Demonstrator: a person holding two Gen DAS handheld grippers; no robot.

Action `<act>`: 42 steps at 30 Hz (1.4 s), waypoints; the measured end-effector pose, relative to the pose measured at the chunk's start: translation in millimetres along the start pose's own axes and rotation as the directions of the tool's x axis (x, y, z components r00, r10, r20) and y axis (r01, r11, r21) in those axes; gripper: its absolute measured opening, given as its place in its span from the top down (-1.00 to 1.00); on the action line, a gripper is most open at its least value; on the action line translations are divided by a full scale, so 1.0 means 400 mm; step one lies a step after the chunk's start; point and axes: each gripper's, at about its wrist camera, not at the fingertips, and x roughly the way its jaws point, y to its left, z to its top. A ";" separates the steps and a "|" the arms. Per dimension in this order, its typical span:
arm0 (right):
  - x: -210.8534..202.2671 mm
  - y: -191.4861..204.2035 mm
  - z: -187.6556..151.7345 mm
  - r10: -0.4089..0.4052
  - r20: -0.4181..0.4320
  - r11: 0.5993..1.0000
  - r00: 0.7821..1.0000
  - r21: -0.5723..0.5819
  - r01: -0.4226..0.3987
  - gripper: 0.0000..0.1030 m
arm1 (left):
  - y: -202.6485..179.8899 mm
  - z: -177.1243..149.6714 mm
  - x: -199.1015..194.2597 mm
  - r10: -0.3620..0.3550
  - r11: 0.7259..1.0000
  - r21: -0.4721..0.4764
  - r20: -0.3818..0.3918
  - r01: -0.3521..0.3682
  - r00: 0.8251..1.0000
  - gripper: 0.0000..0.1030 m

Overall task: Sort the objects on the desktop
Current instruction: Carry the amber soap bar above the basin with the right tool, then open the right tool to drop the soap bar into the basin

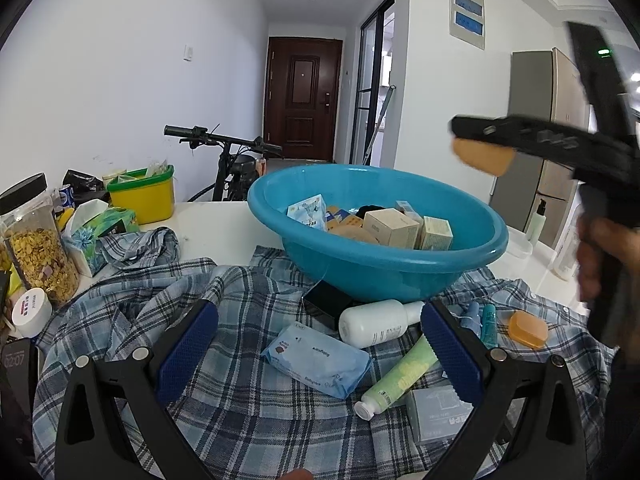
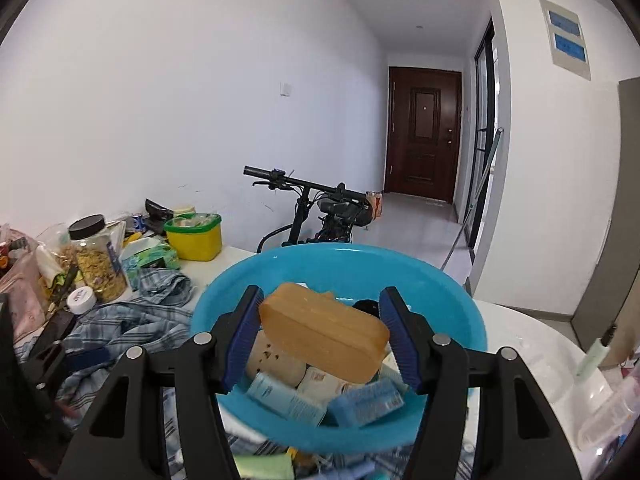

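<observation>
A blue plastic basin holding several small boxes stands on a plaid shirt. My right gripper is shut on an orange soap case and holds it above the basin; it also shows in the left wrist view. My left gripper is open and empty, low over the shirt. Between its fingers lie a blue wipes pack, a white bottle and a green tube. A second orange soap case lies at the right.
A grey box, small blue tubes and a black box also lie on the shirt. A cereal jar, tissue box and yellow tub stand at the left. A bicycle stands behind the table.
</observation>
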 end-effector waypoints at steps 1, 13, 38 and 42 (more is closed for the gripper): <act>0.017 -0.002 -0.011 0.013 -0.006 1.000 1.000 0.007 -0.013 -0.15 | -0.002 -0.001 0.002 0.003 1.000 0.004 -0.001 -0.003 1.000 -1.00; 0.059 0.001 -0.071 0.034 -0.054 0.999 0.998 0.030 -0.032 -0.15 | -0.019 -0.006 0.010 0.015 0.999 0.037 -0.011 -0.015 1.000 -1.00; 0.061 -0.018 -0.080 0.023 -0.055 0.999 0.998 0.050 -0.020 -0.15 | -0.016 -0.007 0.013 0.031 0.999 0.042 -0.013 -0.030 0.999 -1.00; 0.062 -0.015 -0.080 0.021 -0.060 0.999 0.998 0.047 -0.019 -0.15 | -0.018 -0.007 0.012 0.033 0.999 0.043 -0.014 -0.032 0.999 -1.00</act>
